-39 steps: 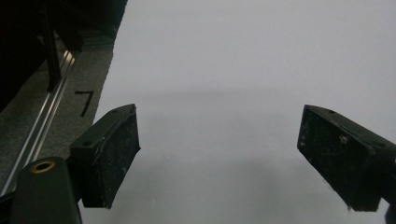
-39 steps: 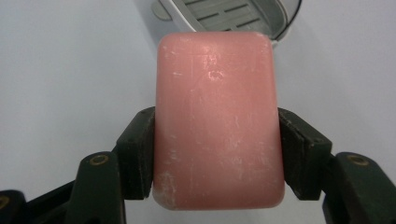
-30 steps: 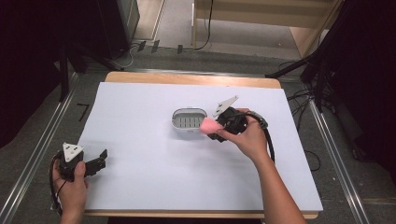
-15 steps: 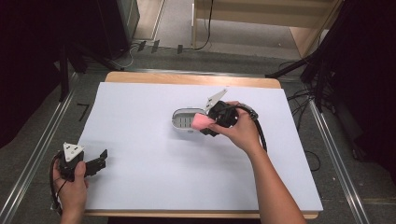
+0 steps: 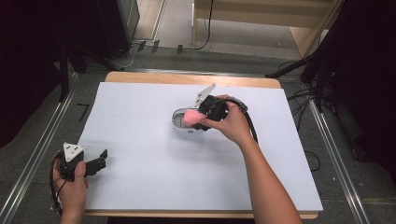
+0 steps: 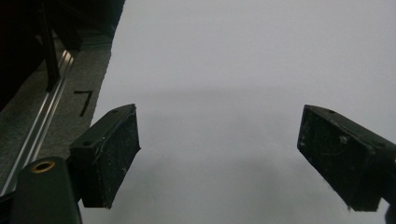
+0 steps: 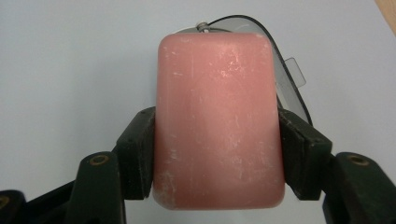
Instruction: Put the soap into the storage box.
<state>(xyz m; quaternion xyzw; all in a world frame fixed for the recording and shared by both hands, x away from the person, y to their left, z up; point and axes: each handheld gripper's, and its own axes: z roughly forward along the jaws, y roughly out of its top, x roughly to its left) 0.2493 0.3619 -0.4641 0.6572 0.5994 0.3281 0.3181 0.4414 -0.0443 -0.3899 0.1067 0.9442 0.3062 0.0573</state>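
A pink soap bar (image 7: 217,121) is clamped between the black jaws of my right gripper (image 7: 217,154), which is shut on its two long sides. In the high view that right gripper (image 5: 201,117) holds the pink soap bar (image 5: 190,117) just over a small oval metal dish (image 5: 180,122) near the middle of the white table. The dish's dark rim (image 7: 280,51) peeks out behind the bar. My left gripper (image 5: 100,160) rests in a hand at the table's near left corner. Its jaws stand wide apart over bare white surface (image 6: 219,135), nothing between them.
The white tabletop (image 5: 154,172) has free room across its near half and left side. A wooden edge (image 5: 187,78) runs along the far side. Metal rails (image 5: 42,149) flank the table, and black cables (image 5: 252,130) trail from the right gripper.
My right hand has carried the soap bar leftward, from beside the dish's right end to over it. The left hand has stayed where it was.
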